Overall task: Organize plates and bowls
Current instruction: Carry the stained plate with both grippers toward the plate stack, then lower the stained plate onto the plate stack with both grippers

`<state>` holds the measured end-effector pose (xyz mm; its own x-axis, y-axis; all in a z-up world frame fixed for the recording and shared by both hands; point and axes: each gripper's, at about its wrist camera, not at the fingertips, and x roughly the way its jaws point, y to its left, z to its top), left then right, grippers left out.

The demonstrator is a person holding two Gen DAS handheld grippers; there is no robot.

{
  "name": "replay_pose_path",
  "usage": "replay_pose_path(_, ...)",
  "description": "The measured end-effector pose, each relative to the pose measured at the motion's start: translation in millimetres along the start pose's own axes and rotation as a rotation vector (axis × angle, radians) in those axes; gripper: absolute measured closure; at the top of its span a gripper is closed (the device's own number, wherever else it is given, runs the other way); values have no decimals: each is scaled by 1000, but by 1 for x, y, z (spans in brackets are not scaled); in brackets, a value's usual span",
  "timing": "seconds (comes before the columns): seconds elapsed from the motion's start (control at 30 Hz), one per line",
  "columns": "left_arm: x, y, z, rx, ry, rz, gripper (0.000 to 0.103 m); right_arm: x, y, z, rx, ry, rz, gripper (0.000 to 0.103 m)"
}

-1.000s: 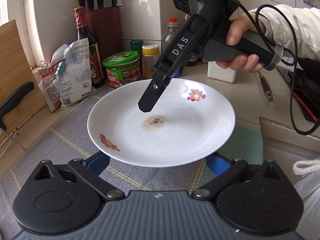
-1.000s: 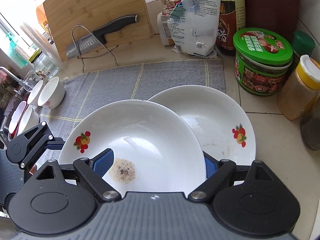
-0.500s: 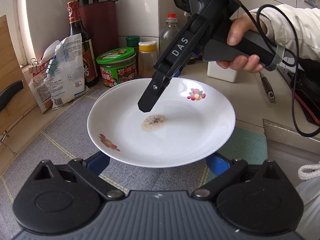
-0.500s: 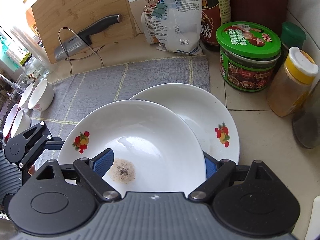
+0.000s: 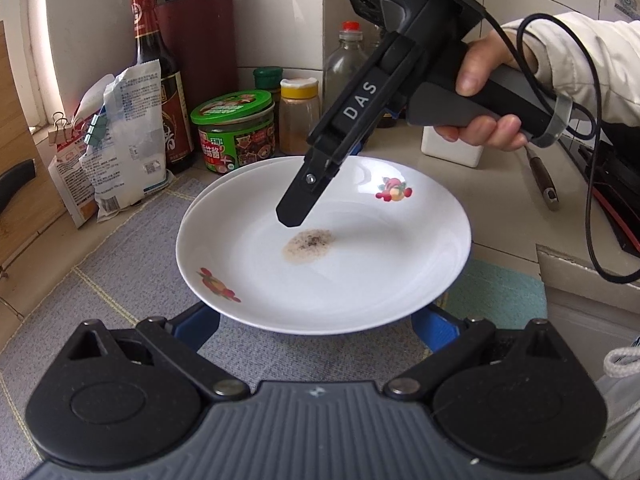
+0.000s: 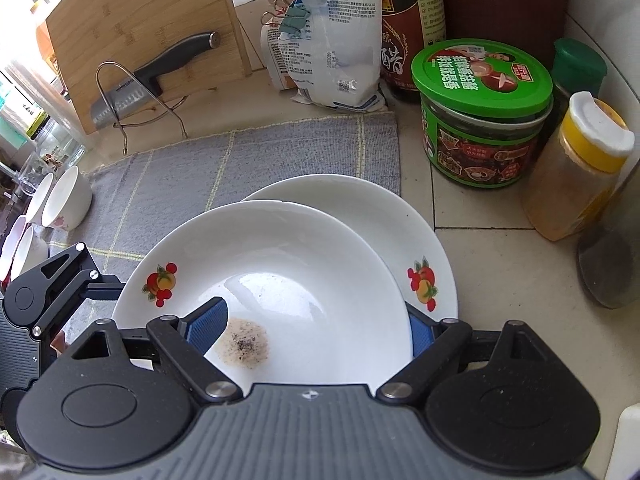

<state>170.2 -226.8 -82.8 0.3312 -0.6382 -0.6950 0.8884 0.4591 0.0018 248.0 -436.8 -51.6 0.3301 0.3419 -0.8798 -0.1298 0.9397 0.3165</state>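
Note:
A white fruit-print plate (image 5: 360,272) with a brown speckled stain is held in the air. My right gripper (image 6: 316,326) is shut on its rim, one blue pad (image 6: 206,324) inside the plate, the other below. In the left wrist view the right gripper's finger (image 5: 304,196) reaches over the plate. My left gripper (image 5: 316,326) is open, its blue pads (image 5: 198,326) under the plate's near edge; whether they touch it is hidden. A second white plate (image 6: 404,240) lies on the counter, just beneath and beyond the held one.
A grey cloth (image 6: 240,160) covers the counter. A green-lidded jar (image 6: 480,116), a yellow-capped spice bottle (image 6: 576,176), a sauce bottle (image 5: 160,92), clipped bags (image 6: 332,40), a knife block (image 5: 200,52) and a cutting board with a knife (image 6: 140,36) stand behind. Several small bowls (image 6: 64,204) sit at left.
Both grippers carried the stained plate toward the jars and bottles, over the second plate, which is now mostly covered. The grip has not changed.

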Motion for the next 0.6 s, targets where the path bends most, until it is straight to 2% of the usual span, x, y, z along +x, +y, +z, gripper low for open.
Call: replay_pose_path(0.6,14,12,4,-2,26,-8,2,0,-7,4,16,-6,-19,7)
